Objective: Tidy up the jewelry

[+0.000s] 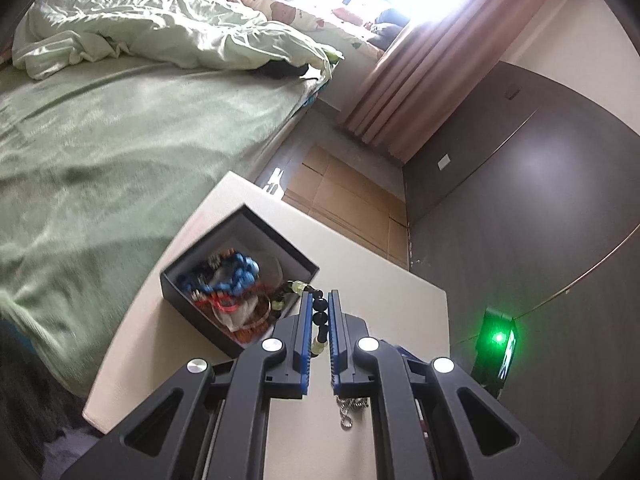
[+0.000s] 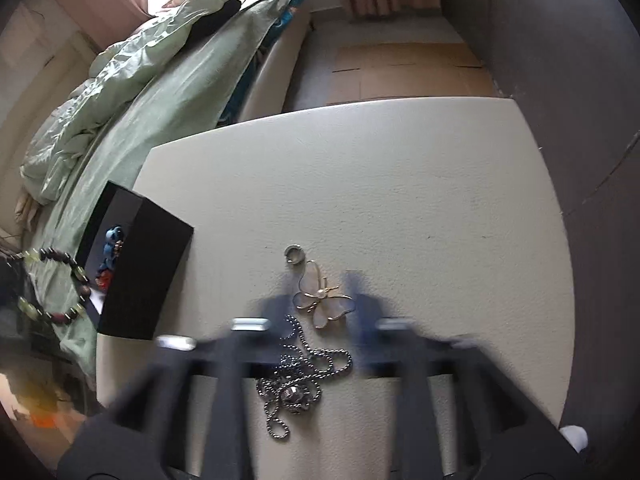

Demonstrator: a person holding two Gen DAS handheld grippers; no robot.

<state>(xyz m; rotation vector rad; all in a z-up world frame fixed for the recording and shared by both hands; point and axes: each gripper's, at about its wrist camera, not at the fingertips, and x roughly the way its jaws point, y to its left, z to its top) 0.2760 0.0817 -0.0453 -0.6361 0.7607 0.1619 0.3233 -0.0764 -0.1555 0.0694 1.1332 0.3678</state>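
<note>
Box [image 1: 208,280]: black, open, on table [image 2: 380,184]; blue beads [image 1: 240,272] and mixed jewelry inside.
Left gripper [image 1: 320,300]: clamped on bracelet [image 1: 320,312], just beside box.
Right gripper [image 2: 316,292]: blurred, seemingly apart, over butterfly brooch [image 2: 324,304], chain [image 2: 296,380], ring [image 2: 295,255], well right of box.

The box [image 2: 140,268] stood on the table [image 2: 360,184], at the table's edge nearest the bed [image 2: 168,96]. In the box lay a heap of beaded jewelry [image 1: 232,280]. A bead bracelet [image 2: 56,286] hung left of the box, over the bed side. Right of the box, on the table, lay a ring [image 2: 295,255], a butterfly piece [image 2: 325,304] touching it on its near side, and nearer again a ball chain [image 2: 300,376].
</note>
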